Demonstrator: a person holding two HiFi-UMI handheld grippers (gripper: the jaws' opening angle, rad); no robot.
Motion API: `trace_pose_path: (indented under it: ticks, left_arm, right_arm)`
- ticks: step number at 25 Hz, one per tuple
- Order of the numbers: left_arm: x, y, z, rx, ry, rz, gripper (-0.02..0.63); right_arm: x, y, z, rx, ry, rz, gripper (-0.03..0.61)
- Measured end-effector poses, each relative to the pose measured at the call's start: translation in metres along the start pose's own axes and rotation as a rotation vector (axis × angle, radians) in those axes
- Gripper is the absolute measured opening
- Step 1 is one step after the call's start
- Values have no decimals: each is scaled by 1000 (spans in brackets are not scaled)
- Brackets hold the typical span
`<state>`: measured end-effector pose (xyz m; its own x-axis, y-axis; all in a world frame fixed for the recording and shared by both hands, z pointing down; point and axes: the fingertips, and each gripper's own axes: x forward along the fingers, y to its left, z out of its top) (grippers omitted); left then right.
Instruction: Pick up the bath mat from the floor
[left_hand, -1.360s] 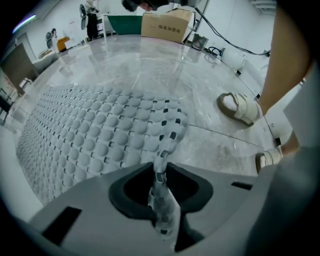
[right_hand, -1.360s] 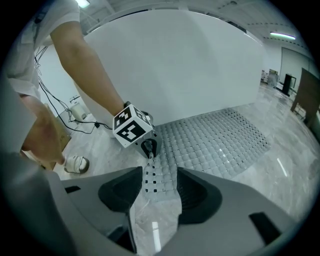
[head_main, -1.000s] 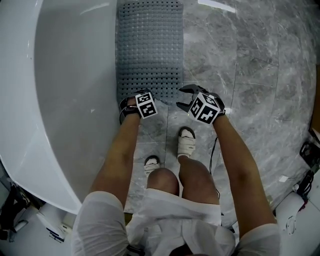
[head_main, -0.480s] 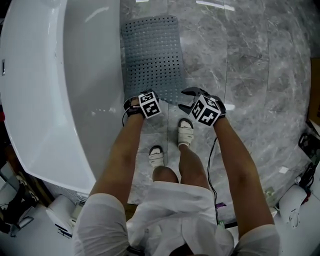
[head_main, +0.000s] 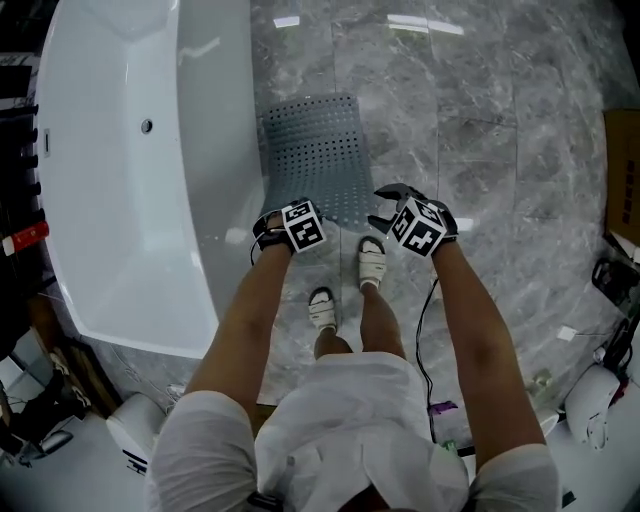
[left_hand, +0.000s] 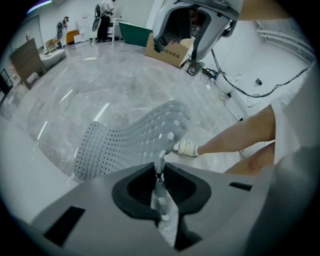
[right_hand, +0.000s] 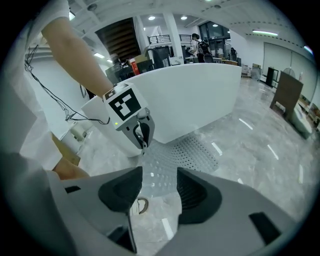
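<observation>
Bath mat half-lifted, left gripper only

Left gripper (left_hand: 160, 172) pinched tight on the near edge of the grey bath mat (head_main: 318, 155); near end raised, far end on the floor (head_main: 480, 150) just beside the bathtub (head_main: 120, 200); right gripper (right_hand: 159, 190) gaping, nothing between its jaws, near the mat's near right corner. Best next, I judge: close the right gripper on that corner so the load is shared, then raise both evenly until the far end clears; a one-sided hold may let the mat sag or slip. Writing: none legible; only square markers on the gripper cubes; print on a far cardboard box (left_hand: 167, 50) too small to read.
</observation>
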<state>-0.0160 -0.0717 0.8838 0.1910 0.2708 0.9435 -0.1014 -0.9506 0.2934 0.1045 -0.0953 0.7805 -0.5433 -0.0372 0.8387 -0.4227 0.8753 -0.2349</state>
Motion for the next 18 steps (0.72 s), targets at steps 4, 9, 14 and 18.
trace_pose_path:
  ticks: [4,9,14,18]
  left_arm:
    - [-49,-25,11,-16,1,-17,55]
    - [-99,-45,21,-35,-9,-18,54]
    - [-144,-65,34,-65,-24,-25,52]
    - [-176,-79,40,-64,-27,-16,52]
  right_arm:
    - [-49,5,16,16,-12,-34,235]
    - [-95,5,36,44,-48,-79,233]
    - [-130,15,43,71,-54,-94,233]
    - [-153,27,49,77,-47,-97,233]
